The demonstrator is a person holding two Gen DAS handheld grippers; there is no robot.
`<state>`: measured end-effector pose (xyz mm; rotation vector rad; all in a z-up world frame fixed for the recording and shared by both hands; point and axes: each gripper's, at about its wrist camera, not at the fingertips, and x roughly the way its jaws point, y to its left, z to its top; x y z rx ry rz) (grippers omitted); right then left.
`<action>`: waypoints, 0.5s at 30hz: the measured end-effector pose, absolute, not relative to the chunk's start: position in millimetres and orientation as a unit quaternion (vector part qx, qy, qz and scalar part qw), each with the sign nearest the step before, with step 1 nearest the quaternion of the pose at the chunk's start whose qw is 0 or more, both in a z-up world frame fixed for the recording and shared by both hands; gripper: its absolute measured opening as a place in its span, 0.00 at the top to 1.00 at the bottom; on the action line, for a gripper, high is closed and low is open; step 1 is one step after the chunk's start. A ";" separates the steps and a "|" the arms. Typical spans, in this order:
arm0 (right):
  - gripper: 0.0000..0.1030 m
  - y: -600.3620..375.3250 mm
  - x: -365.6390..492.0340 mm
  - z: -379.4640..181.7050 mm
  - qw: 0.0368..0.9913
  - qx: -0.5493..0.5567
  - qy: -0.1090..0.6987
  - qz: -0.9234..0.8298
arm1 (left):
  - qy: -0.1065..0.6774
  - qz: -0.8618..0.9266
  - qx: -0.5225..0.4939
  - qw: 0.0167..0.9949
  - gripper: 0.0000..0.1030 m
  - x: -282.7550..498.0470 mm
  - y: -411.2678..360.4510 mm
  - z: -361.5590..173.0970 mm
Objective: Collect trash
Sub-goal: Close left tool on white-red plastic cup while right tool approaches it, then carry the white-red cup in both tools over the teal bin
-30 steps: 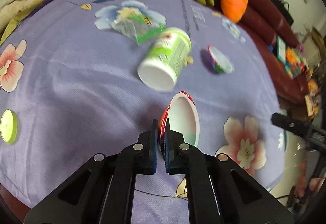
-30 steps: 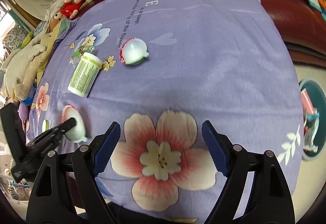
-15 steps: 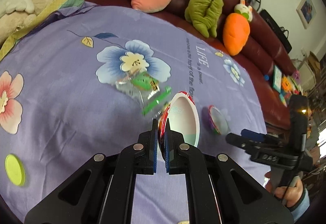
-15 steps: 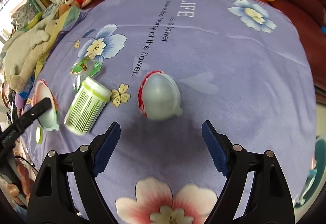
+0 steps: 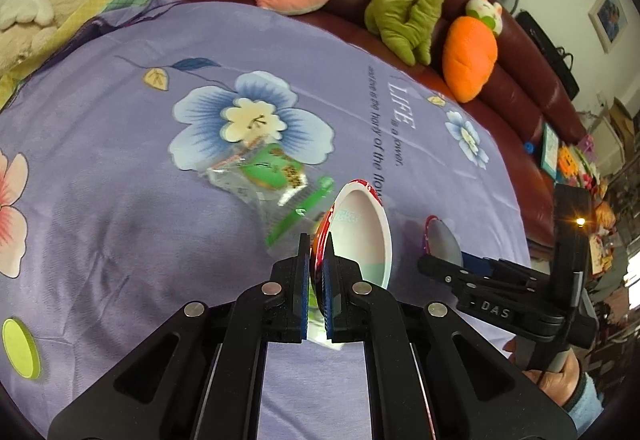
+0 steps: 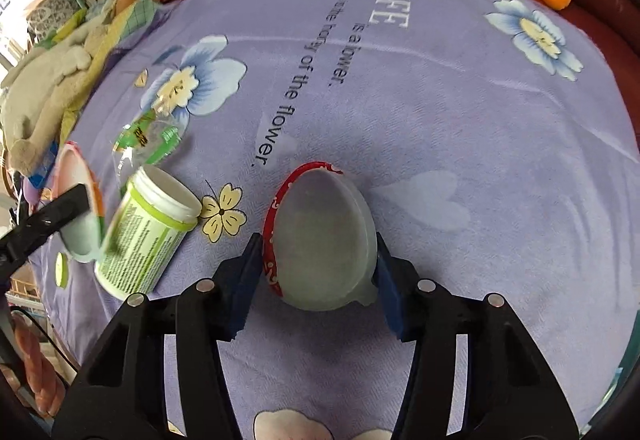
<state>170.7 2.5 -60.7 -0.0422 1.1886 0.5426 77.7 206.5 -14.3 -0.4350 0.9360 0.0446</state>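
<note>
At lower centre of the right wrist view, a red-rimmed cup [image 6: 324, 236] lies on its side on the purple flowered surface [image 6: 460, 111], between the right tool's [image 6: 318, 272] blue pads, which flank its rim and body; whether they press it cannot be told. Left of it lies a green-labelled white canister [image 6: 148, 236], with a clear green-printed wrapper [image 6: 146, 143] above that. At centre of the left wrist view, the left tool [image 5: 318, 272] is closed on the rim of a second red-and-white cup [image 5: 360, 232], held on edge. A yellow-green lid [image 5: 20, 348] sits at lower left.
</note>
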 end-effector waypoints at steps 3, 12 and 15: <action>0.51 -16.1 163.9 -52.7 0.798 -0.003 0.550 0.246 | 0.447 0.007 -0.199 0.872 0.94 81.5 191.1 -9.6; 0.51 -98.2 134.6 -22.2 0.821 0.066 0.528 0.205 | 0.450 -0.055 -0.154 0.878 0.94 86.5 118.2 5.8; 0.51 -128.2 123.5 -10.3 0.832 0.086 0.514 0.189 | 0.450 -0.077 -0.138 0.879 0.94 86.2 86.8 12.2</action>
